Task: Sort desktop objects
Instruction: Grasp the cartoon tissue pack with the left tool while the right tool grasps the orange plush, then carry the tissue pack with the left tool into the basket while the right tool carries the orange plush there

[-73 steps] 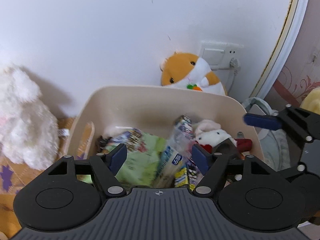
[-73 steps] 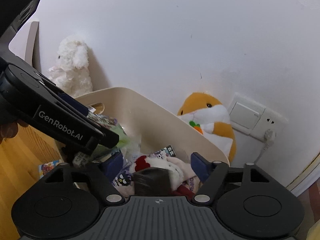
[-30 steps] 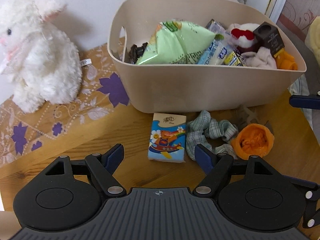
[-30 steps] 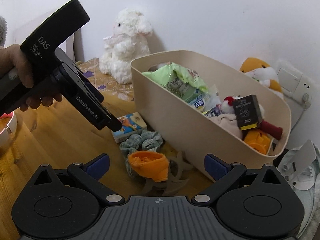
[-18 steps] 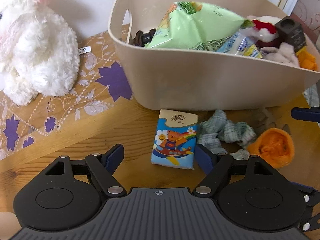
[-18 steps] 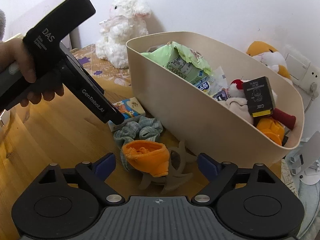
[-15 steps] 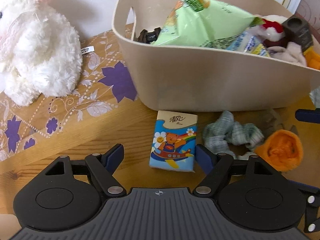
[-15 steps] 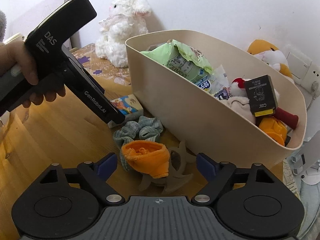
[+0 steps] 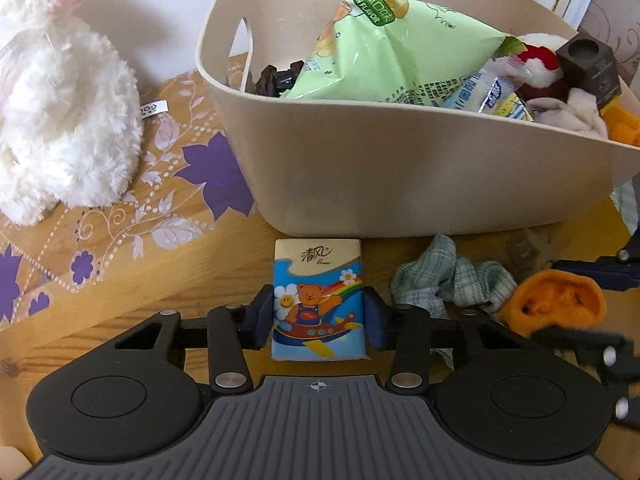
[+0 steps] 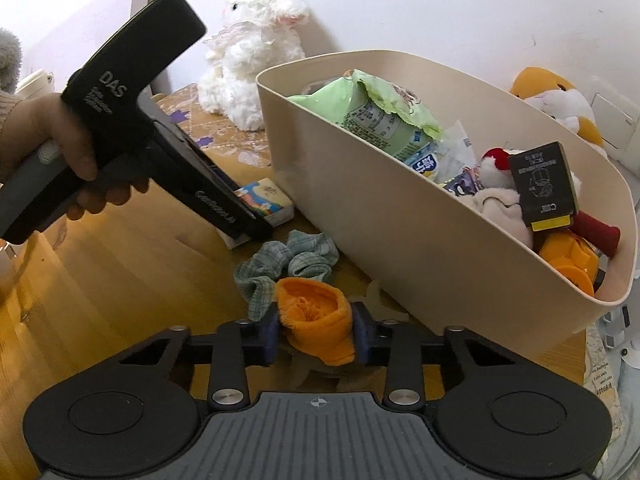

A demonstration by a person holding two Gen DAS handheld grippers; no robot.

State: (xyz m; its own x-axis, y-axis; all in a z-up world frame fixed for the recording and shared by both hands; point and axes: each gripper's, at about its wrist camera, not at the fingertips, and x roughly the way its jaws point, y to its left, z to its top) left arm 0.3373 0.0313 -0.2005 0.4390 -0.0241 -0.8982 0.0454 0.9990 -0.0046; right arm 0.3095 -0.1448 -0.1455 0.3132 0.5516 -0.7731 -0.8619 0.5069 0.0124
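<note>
both claws are closing in as you settle lower, where a second ago they hung spread above the clutter. your left claw (image 9: 318,320) has its blue pads flush against the long sides of the tissue pack (image 9: 319,300), low centre of the left view, the pack lying flat on the worktop (image 9: 120,304) just in front of the beige bin (image 9: 420,176). your right claw (image 10: 316,332) is squeezing the orange cloth (image 10: 316,320), lower centre of its view, and the fabric is bunching between the pads. that reads as two pickups starting together, with the bin likely next.

the right view gives you what the left cannot: your hand (image 10: 60,152) on the left tool's handle at the left edge, and that tool's nose down over the pack. it also shows the pale star-shaped piece (image 10: 376,292) under the cloth. the left view alone shows the pack's full printed face. the green scrunchie (image 9: 452,276) sits loose between the two targets.
</note>
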